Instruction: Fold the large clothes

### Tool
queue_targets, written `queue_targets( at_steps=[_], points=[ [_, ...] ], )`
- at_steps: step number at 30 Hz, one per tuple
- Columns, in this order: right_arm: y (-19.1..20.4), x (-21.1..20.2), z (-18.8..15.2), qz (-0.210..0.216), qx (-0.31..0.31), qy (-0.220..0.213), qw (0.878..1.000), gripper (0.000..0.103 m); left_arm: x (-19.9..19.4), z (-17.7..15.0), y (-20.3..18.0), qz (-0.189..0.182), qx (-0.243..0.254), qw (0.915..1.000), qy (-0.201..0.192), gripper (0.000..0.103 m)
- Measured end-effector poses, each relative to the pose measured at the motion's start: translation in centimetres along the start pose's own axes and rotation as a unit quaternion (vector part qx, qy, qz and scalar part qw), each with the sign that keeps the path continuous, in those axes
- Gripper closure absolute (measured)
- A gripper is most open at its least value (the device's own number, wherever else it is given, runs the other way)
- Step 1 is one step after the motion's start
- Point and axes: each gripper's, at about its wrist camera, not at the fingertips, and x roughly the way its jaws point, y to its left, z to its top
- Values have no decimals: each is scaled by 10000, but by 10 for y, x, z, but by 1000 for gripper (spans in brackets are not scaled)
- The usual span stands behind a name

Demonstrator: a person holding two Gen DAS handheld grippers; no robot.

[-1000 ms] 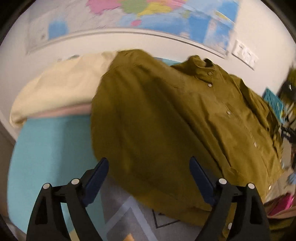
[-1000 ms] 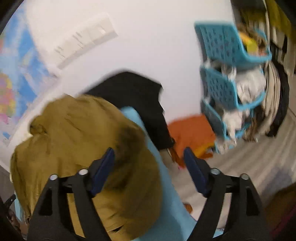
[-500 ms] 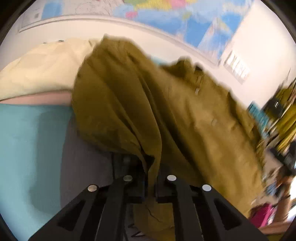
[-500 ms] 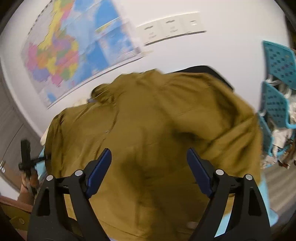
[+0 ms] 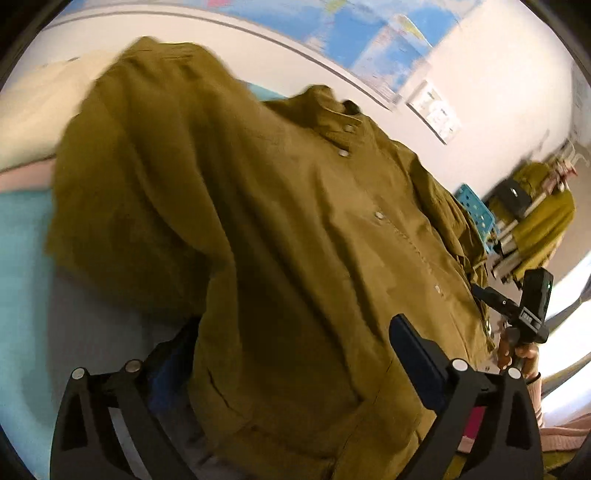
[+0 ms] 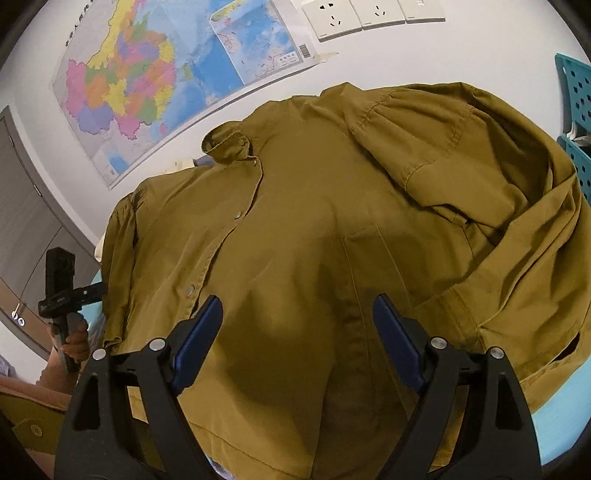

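— How do your jaws stand?

— My left gripper [image 5: 295, 354] has just been opening and now gapes wide, the olive shirt [image 5: 288, 229] draped loose between its fingers, the left one half hidden under cloth. My right gripper [image 6: 297, 332] is also apart, hovering over the cloth.

— And the shirt?

— Front up, buttoned, spread on the turquoise table [image 5: 22, 258] below the wall map [image 6: 147, 77], one sleeve folded across.

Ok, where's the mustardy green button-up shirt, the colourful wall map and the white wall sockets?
Mustard-green button-up shirt [image 6: 295, 229]: right wrist view, chest beside the placket.
Colourful wall map [image 6: 147, 85]: right wrist view, its coloured middle.
White wall sockets [image 6: 332, 18]: right wrist view, leftmost plate.
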Motion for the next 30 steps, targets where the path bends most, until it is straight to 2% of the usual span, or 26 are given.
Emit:
queue_targets(
  at_steps=[2,4,5,6,8,9,10,11,14,17,19,20,22,23,24,25,26,27,28,29,30],
  points=[
    [-1,-1,-1,43,50,-36,10000,21,18,9,-6,-41,48,9999,127,7],
    [-3,-3,-3,54,94,-63,9999,21,31,16,-12,170,266,9994,170,7],
    [-3,-2,-4,59,108,-69,9999,20,36,19,-16,306,378,9986,197,9],
    [-5,-3,-5,62,127,-73,9999,20,39,22,-18,513,408,9977,147,17],
    [-6,-4,-7,86,194,-87,9997,20,41,24,-15,1002,463,9939,80,66],
    [-6,-4,-7,91,206,-97,9997,20,40,24,-14,1120,439,9927,69,72],
    [-6,-5,-8,95,219,-111,9997,20,37,25,-12,1161,410,9924,45,83],
    [-6,-6,-8,103,230,-117,9996,20,35,25,-12,1249,388,9914,31,87],
    [-3,-14,-6,76,214,-171,9996,20,21,25,-14,1490,371,9881,-77,90],
    [2,-29,-4,132,112,-272,9995,20,-5,31,-3,1374,47,9899,-330,91],
    [3,-39,-3,148,110,-347,9992,20,-20,37,1,1456,-23,9883,-446,92],
    [2,-43,-3,221,109,-349,9991,21,-22,39,0,1482,35,9878,-470,92],
    [1,-48,-4,101,39,-311,9995,21,-29,41,2,1565,52,9861,-549,92],
    [0,-47,-4,23,9,-270,9996,21,-27,41,1,1567,209,9863,-477,91],
    [-2,-46,-6,-46,23,-227,9997,21,-17,37,0,1746,470,9831,-273,91],
    [-9,-43,-8,-81,119,-131,9998,21,-7,35,0,2028,545,9776,-112,84],
    [-14,-41,-10,-204,199,-38,9996,21,5,31,1,2389,642,9689,44,71],
    [-18,-40,-11,-315,241,8,9992,21,12,26,2,2493,710,9657,109,67],
    [-24,-40,-14,-454,285,88,9985,21,15,22,2,2355,747,9688,170,62],
    [-28,-41,-17,-557,316,139,9978,21,17,18,2,2168,766,9729,231,48],
    [-32,-42,-20,-602,354,194,9974,21,17,13,0,2065,792,9749,255,40]
  ],
)
